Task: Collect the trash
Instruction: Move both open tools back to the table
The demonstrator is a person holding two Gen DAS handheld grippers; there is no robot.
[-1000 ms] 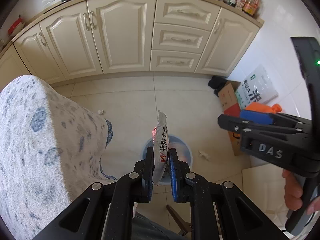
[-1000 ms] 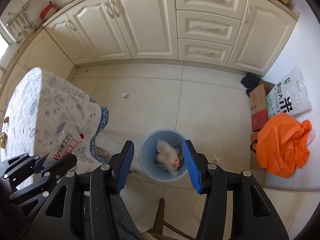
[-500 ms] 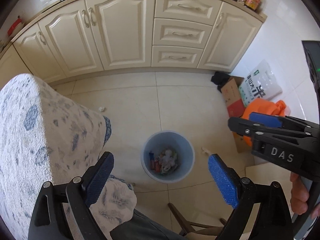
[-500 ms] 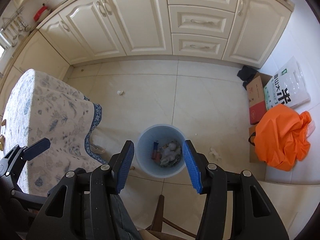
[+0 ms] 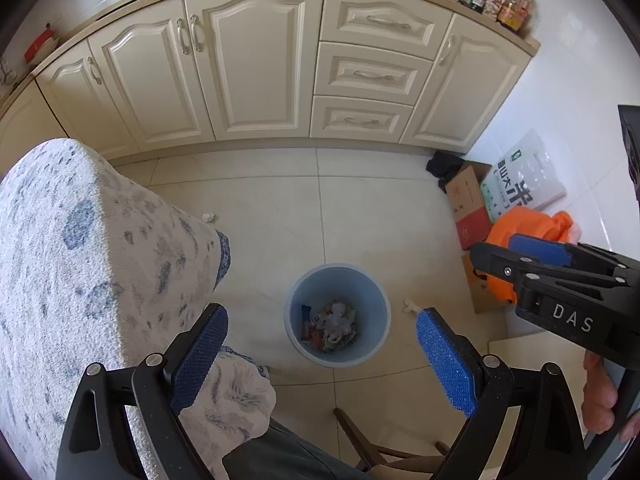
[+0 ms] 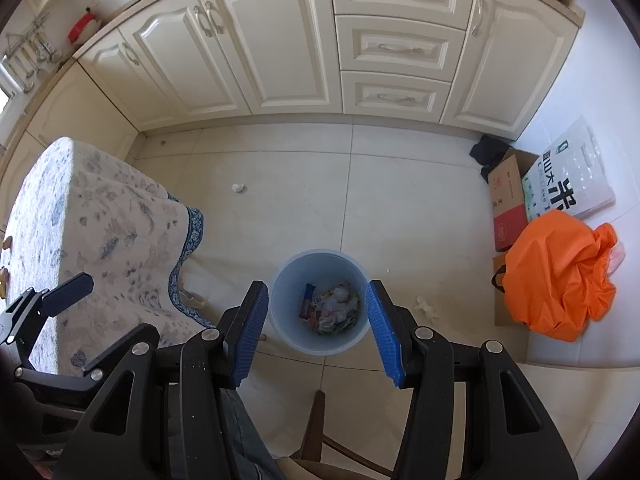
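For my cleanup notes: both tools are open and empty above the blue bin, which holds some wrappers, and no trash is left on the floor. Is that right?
Not quite: trash is still on the floor. The right wrist view shows a crumpled white scrap near the tablecloth and another white scrap right of the blue bin. The rest holds: the left tool and right tool are open and empty.

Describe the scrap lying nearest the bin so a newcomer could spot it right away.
Start at the round pale blue bin on the tiled floor, in front of the cream cabinets. Just to its right, towards the orange bag, lies a small crumpled white scrap. The other white wad sits much farther off, near the tablecloth.
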